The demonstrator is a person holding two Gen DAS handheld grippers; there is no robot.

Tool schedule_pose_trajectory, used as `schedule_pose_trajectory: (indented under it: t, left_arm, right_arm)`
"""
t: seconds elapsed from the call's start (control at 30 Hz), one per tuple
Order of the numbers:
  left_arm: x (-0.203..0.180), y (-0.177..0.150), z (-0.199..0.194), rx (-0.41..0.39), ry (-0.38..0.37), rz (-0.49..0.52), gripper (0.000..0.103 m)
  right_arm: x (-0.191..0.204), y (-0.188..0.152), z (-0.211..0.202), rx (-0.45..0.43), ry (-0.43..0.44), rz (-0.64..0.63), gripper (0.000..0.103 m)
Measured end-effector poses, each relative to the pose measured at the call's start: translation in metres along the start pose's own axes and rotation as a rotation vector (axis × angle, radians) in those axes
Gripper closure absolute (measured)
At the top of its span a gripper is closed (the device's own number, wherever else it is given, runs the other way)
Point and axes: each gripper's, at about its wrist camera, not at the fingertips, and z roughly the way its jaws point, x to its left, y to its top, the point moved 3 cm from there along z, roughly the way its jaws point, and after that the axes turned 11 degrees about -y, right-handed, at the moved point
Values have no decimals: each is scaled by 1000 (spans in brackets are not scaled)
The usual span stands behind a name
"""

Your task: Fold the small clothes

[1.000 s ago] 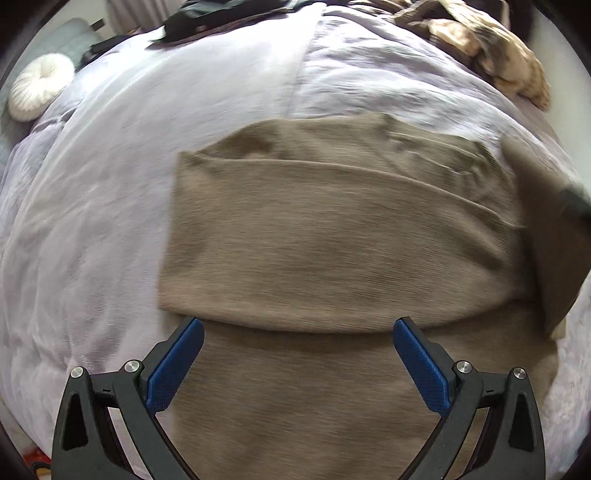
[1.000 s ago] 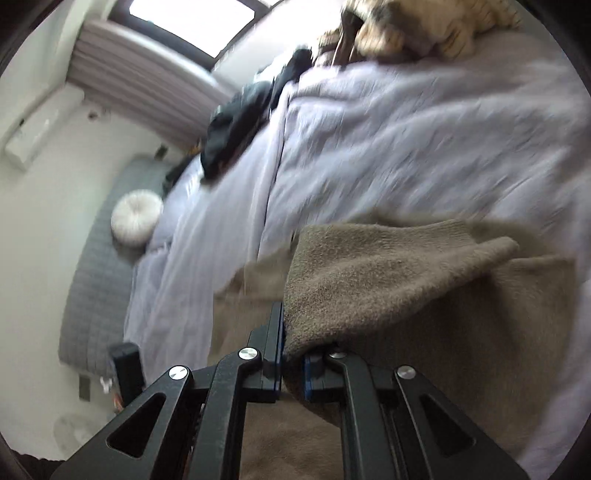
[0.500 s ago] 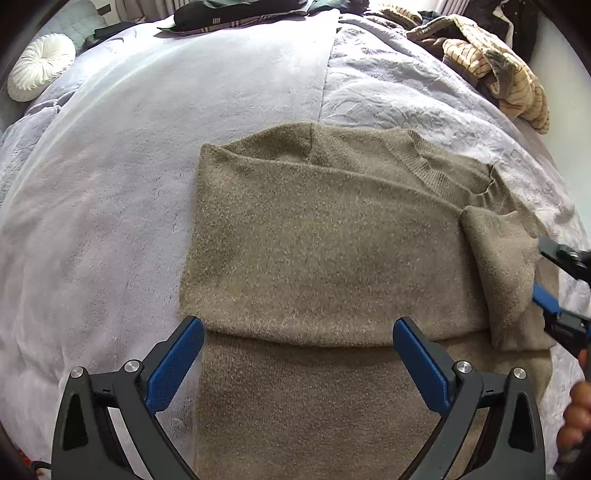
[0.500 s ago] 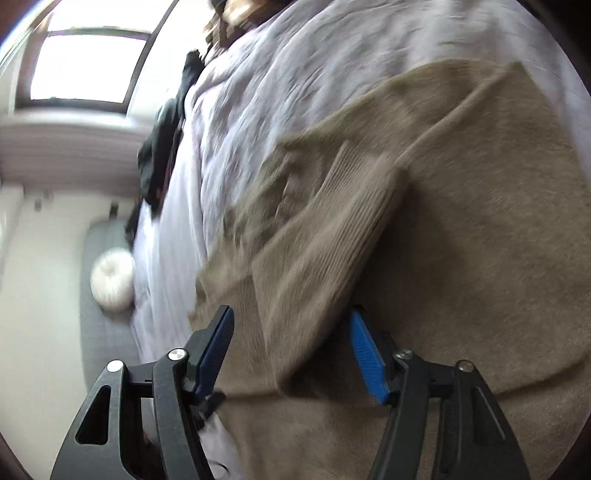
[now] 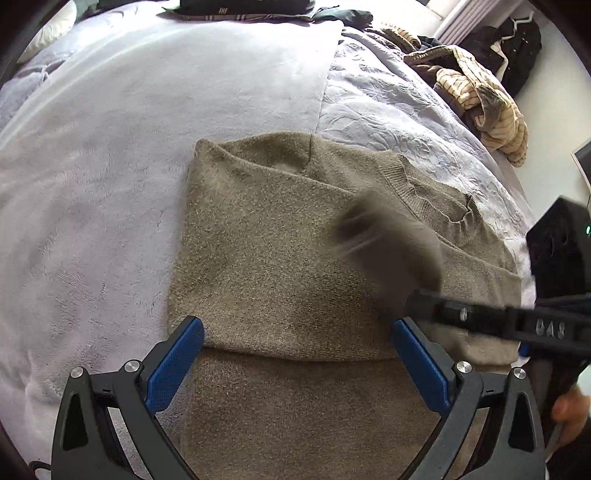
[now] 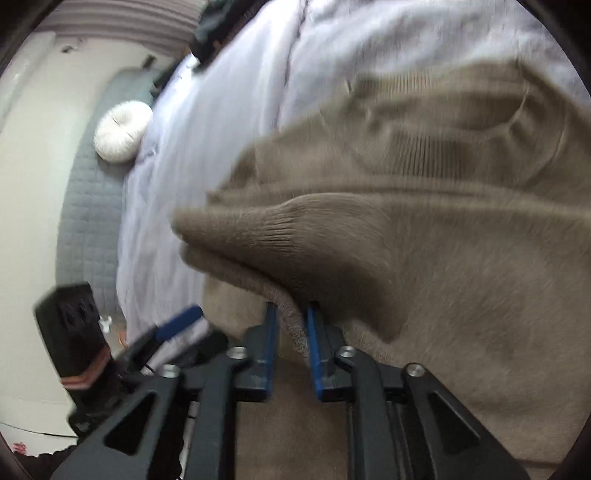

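Observation:
A brown knit sweater (image 5: 280, 251) lies on the bed, its left side folded in over the body. My left gripper (image 5: 299, 363) is open and empty, hovering over the sweater's lower part. My right gripper (image 6: 291, 325) is shut on the sweater's right sleeve (image 6: 295, 240) and holds it lifted over the sweater body. In the left wrist view the right gripper (image 5: 417, 310) reaches in from the right with the blurred sleeve (image 5: 388, 251) in it. The ribbed neckline (image 5: 424, 192) shows at the upper right.
The sweater lies on a pale lilac blanket (image 5: 147, 147) covering the bed. A heap of striped and dark clothes (image 5: 480, 96) sits at the far right corner. Dark garments (image 5: 251, 7) lie along the far edge. A round white cushion (image 6: 122, 133) sits at the bed's far end.
My right gripper had opened around the sleeve; it has now shut on it again and carried it left over the sweater body. My left gripper stayed open in place.

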Motion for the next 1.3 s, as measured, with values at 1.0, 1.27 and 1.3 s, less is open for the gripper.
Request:
schedule_pose_trajectory:
  t: [1.0, 1.27, 1.3]
  left_arm:
    - [-27, 19, 17, 94, -142, 83, 87]
    - [-11, -2, 30, 131, -56, 101, 84]
    - [-10, -2, 28, 126, -42, 94, 82]
  right_arm:
    - [-217, -135, -122, -390, 107, 771, 97]
    - [-227, -119, -128, -288, -81, 565, 97]
    - [-229, -121, -123, -254, -82, 561, 95]
